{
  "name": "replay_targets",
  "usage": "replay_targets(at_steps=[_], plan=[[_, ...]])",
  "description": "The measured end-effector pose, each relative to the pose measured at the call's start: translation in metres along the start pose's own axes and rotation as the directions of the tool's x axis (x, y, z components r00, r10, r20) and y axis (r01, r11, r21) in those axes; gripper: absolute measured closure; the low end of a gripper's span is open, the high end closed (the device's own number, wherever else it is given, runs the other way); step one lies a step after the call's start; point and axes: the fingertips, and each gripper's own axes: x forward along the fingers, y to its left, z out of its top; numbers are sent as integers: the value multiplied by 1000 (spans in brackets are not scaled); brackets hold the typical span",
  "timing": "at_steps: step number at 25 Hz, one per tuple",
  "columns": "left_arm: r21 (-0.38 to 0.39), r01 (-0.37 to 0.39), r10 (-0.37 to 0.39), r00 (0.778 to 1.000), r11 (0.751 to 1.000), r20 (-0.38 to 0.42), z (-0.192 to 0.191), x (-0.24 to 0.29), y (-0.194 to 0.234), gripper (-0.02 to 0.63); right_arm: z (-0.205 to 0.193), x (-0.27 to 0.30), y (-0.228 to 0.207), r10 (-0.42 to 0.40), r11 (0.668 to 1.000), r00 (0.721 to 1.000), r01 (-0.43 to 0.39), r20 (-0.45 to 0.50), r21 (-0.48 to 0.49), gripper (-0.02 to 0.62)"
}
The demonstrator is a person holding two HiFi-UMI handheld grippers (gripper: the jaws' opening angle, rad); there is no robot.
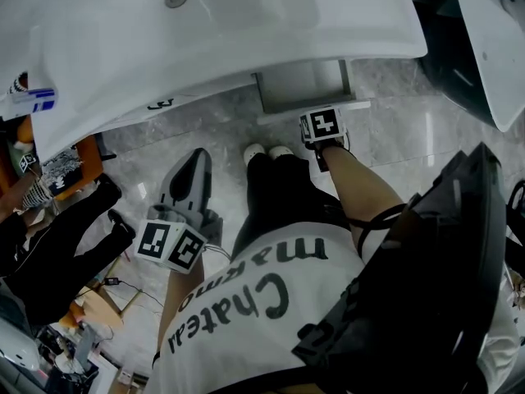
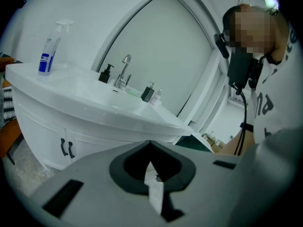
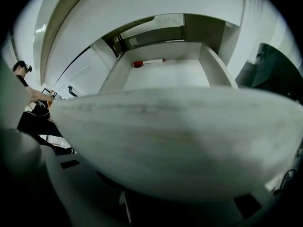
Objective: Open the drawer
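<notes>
Right gripper [image 1: 320, 121] fingers largely hidden behind blurred drawer front [image 3: 180, 136]; red-capped item [image 3: 147, 62] inside too small to identify.

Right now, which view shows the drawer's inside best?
Right gripper view: it looks straight into the open drawer, a red-tipped stick at its back. Head view shows part under the basin; left gripper view, nothing clear.

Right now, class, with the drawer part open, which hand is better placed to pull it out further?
Right. The right tool sits on the drawer front, probably gripping it, so it can simply keep pulling. The left tool is shut and held well back from it.
</notes>
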Motion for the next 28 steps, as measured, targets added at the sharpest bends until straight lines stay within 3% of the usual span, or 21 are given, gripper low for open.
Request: replay_targets(at_steps=[11,17,23,25,28], plan=[[-1,-19,19,1000,1000,16,1,-12,3,604,-19,-1,-1,-27,999,999,27,-19,-21,466],[-9,-21,21,999,1000,28,6,-17,5,603,-15,-6,-3,-23,998,999,21,-26,-61,434],[8,8,-8,997,1000,73,25,-19,2,603,-16,-37,-5,49,997,996,-44,-77,55,408],[18,22,-23,996,1000,92,36,-20,-1,604,-19,-54,-6,60,995,993,-51,-104,91,427],[45,46,-50,993,998,108,53,-20,-6,603,-20,-86,-13,34,995,992,-22,-120,100,507]])
